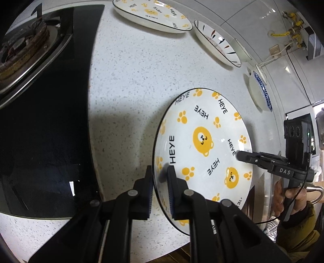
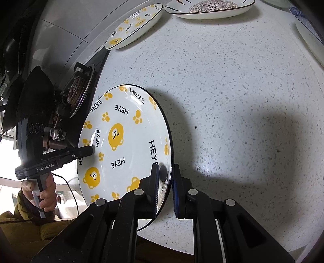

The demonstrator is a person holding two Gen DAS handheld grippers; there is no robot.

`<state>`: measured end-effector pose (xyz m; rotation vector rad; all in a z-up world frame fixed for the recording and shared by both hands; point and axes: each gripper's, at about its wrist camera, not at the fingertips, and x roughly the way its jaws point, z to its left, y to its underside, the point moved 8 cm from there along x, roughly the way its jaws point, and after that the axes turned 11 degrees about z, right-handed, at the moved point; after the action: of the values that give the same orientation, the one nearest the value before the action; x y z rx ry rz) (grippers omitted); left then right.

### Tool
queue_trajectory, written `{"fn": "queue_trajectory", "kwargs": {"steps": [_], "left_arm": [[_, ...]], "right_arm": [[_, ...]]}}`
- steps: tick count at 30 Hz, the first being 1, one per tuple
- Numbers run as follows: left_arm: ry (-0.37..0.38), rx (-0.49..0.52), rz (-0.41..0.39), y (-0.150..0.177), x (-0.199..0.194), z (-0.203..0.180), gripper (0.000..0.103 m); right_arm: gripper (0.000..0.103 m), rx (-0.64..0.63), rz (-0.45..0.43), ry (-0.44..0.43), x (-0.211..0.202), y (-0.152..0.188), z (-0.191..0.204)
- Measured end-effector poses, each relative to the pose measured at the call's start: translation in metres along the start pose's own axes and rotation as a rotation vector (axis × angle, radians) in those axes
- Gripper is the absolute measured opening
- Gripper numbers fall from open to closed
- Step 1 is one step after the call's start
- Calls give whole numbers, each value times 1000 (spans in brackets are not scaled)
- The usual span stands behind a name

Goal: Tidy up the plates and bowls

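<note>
The stove (image 1: 40, 113) fills the left of the left wrist view, black glass with a burner (image 1: 22, 52) at its far end, and just right of it lies the plate (image 1: 202, 149), white with yellow bears, paw prints and the word HEYE, near the front edge of the counter (image 1: 125, 76). The left gripper (image 1: 160, 180) clamps the plate's left rim, one finger outside the rim and the other over its face, blue pads tight against the thin edge. On the opposite side the right gripper (image 1: 241, 156) grasps the right rim (seen side-on here, its tip on the rim), with a hand (image 1: 283, 194) around its handle and an olive sleeve (image 1: 299, 228) below. In the right wrist view the right gripper (image 2: 165, 182) straddles that same rim of the plate (image 2: 125, 141), one finger on the inner face and one outside, while the left gripper (image 2: 89, 151) reaches in from the left onto the far rim. The plate looks held between the two, just over or on the counter; I cannot tell which. The counter is white speckled stone, and along its back stand a second bear plate (image 1: 154, 14), a striped dish (image 1: 216, 42) and a blue-rimmed dish (image 1: 259, 91). Behind them is a pale tiled wall (image 1: 253, 18) with yellow pipe fittings (image 1: 293, 26).
</note>
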<state>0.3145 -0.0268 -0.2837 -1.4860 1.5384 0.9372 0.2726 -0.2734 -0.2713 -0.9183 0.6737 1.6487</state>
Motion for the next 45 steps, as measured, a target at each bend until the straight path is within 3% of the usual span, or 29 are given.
{"fn": "queue_trajectory", "kwargs": {"steps": [10, 16, 21, 24, 26, 29, 31, 33, 36, 40, 45], "left_arm": [[-25, 3, -64, 1, -21, 8, 14], [-4, -1, -178, -10, -55, 3, 17], [-6, 33, -354, -26, -95, -12, 17], [-55, 44, -360, -37, -107, -22, 17], [-36, 43, -369, -45, -112, -31, 17], [-60, 58, -383, -55, -114, -49, 17], [-78, 56, -383, -63, -114, -57, 23], [-92, 55, -385, -71, -114, -67, 49], [-113, 54, -403, -87, -113, -83, 67], [-103, 41, -378, -107, -100, -99, 70], [-38, -24, -331, -135, -79, -112, 72]], "right_arm": [[12, 1, -56, 15, -15, -7, 2], [36, -29, -118, 37, -43, -20, -2], [43, -54, -176, 23, -72, -30, -3], [43, -70, -201, 15, -88, -38, -7], [44, -82, -216, 12, -98, -45, -9], [51, -96, -238, 7, -115, -56, -17], [51, -100, -245, -1, -124, -63, -23], [55, -102, -254, -7, -133, -73, -32], [64, -104, -269, -10, -146, -86, -43], [71, -115, -282, -5, -161, -110, -59], [79, -122, -300, 14, -178, -142, -75]]}}
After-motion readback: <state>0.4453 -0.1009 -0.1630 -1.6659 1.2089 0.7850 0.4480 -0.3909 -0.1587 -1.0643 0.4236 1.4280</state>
